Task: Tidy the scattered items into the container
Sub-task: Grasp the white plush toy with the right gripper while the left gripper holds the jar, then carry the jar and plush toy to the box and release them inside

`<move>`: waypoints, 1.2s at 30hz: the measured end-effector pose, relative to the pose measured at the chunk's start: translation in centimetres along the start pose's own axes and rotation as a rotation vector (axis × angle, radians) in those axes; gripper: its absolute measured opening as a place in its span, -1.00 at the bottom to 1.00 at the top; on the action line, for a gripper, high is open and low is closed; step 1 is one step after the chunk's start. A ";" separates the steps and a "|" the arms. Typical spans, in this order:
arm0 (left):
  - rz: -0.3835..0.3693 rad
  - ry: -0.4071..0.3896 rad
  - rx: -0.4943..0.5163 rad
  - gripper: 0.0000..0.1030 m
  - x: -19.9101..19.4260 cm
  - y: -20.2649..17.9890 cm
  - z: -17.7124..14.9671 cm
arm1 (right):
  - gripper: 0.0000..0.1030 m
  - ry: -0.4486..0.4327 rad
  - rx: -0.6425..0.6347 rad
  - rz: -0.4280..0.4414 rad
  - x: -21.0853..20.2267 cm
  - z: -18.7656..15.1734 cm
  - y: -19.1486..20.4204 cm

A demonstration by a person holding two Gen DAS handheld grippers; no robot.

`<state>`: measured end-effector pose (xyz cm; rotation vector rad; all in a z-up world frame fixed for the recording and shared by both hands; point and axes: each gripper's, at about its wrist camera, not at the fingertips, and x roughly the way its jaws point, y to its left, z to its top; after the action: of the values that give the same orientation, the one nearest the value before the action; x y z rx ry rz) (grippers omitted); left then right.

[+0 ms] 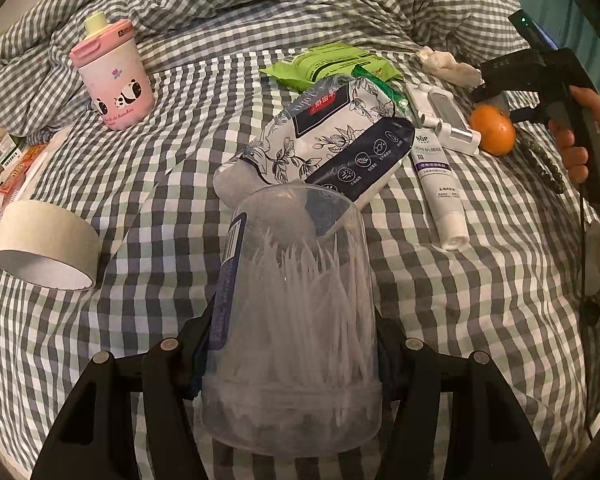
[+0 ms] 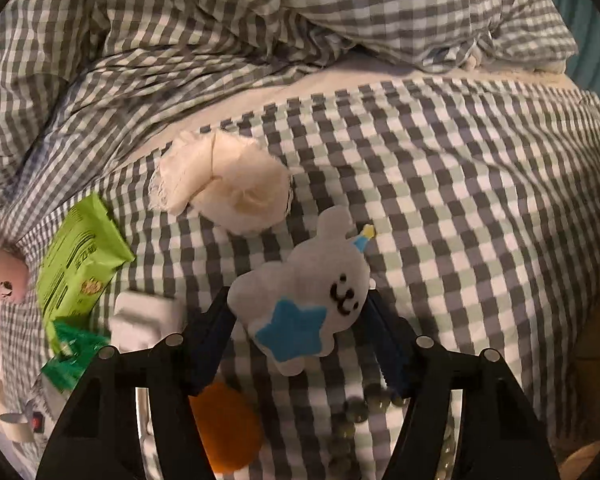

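Observation:
My left gripper [image 1: 292, 332] is shut on a clear plastic toothpick jar [image 1: 296, 320] and holds it above the checked bed sheet [image 1: 148, 152]. My right gripper [image 2: 300, 312] is shut on a small white plush toy [image 2: 304, 292] with a blue star, held above the sheet [image 2: 480, 208]. The right gripper also shows in the left wrist view [image 1: 496, 98], over the orange [image 1: 493, 130]. Scattered on the bed lie a floral tissue pack [image 1: 336, 136], a green wipes pack [image 1: 332, 65], a white tube [image 1: 440, 188], a pink panda cup [image 1: 112, 76] and a tape roll [image 1: 46, 246]. No container is in view.
A bead bracelet [image 2: 352, 424], the orange [image 2: 226, 428] and a white box [image 2: 146, 318] lie under the right gripper. A crumpled tissue wad [image 2: 228, 188] and the green pack [image 2: 80, 256] lie beyond. A bunched duvet [image 1: 260, 4] runs along the back. Clutter [image 1: 8, 164] sits past the bed's left edge.

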<state>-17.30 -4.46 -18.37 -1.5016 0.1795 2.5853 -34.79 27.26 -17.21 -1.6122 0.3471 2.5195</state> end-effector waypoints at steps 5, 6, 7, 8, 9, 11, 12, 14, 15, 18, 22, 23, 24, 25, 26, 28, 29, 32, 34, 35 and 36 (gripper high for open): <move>0.004 0.000 -0.001 0.24 -0.1 -0.1 0.0 | 0.21 -0.019 -0.038 -0.007 -0.6 -0.7 0.4; 0.005 0.000 -0.001 0.24 -0.1 -0.1 0.0 | 0.21 -0.026 -0.044 -0.003 -1.0 -0.9 0.4; 0.007 0.000 -0.001 0.24 -0.2 -0.1 0.0 | 0.21 -0.032 -0.048 -0.002 -1.3 -1.1 0.5; 0.009 -0.001 -0.003 0.24 -0.2 -0.1 0.0 | 0.21 -0.039 -0.053 -0.003 -1.7 -1.3 0.5; 0.009 0.000 -0.004 0.24 -0.3 -0.1 0.0 | 0.20 -0.047 -0.059 -0.003 -2.2 -1.5 0.6; 0.016 0.004 -0.007 0.24 -0.4 -0.2 0.0 | 0.20 -0.057 -0.073 0.004 -3.3 -1.9 0.8; 0.020 0.006 -0.008 0.24 -0.5 -0.2 0.0 | 0.21 -0.062 -0.080 0.007 -4.0 -2.1 0.9; 0.019 0.003 -0.013 0.24 -0.9 -0.3 0.0 | 0.21 -0.072 -0.094 0.011 -5.1 -2.5 1.1; 0.018 0.000 -0.014 0.24 -1.1 -0.3 0.1 | 0.21 -0.075 -0.101 0.014 -5.8 -2.8 1.1; 0.025 -0.017 -0.008 0.24 -2.4 -0.8 0.2 | 0.21 -0.085 -0.112 0.035 -7.7 -3.8 1.1; 0.034 -0.039 0.000 0.24 -4.4 -1.3 0.2 | 0.21 -0.102 -0.129 0.049 -10.5 -5.1 0.8; 0.036 -0.046 0.002 0.24 -5.0 -1.4 0.2 | 0.21 -0.106 -0.133 0.053 -11.4 -5.6 0.6; 0.037 -0.054 0.003 0.24 -5.6 -1.6 0.2 | 0.21 -0.113 -0.139 0.053 -12.4 -6.0 0.5; 0.037 -0.061 0.005 0.24 -6.2 -1.8 0.1 | 0.21 -0.119 -0.145 0.048 -13.2 -6.5 0.3; 0.037 -0.069 0.008 0.24 -6.9 -2.1 0.1 | 0.21 -0.130 -0.151 0.044 -14.3 -7.1 0.0; 0.032 -0.088 0.015 0.24 -8.1 -2.7 0.1 | 0.21 -0.147 -0.162 0.045 -16.3 -8.0 -0.7; 0.029 -0.099 0.019 0.24 -8.7 -3.1 0.2 | 0.21 -0.155 -0.165 0.047 -17.5 -8.7 -1.3; 0.020 -0.131 0.037 0.24 -10.7 -4.7 0.4 | 0.21 -0.183 -0.169 0.051 -20.9 -10.3 -2.9; 0.004 -0.151 0.051 0.24 -12.1 -6.1 0.6 | 0.21 -0.205 -0.170 0.042 -23.2 -11.2 -4.1; -0.003 -0.164 0.061 0.24 -12.9 -6.9 0.8 | 0.21 -0.218 -0.170 0.039 -24.3 -11.6 -4.6; -0.008 -0.173 0.072 0.24 -13.5 -7.7 0.9 | 0.21 -0.234 -0.171 0.039 -25.5 -12.1 -5.2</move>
<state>-10.08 2.36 -6.43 -1.2447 0.2432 2.6553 -12.22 29.50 0.42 -1.3518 0.1420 2.7968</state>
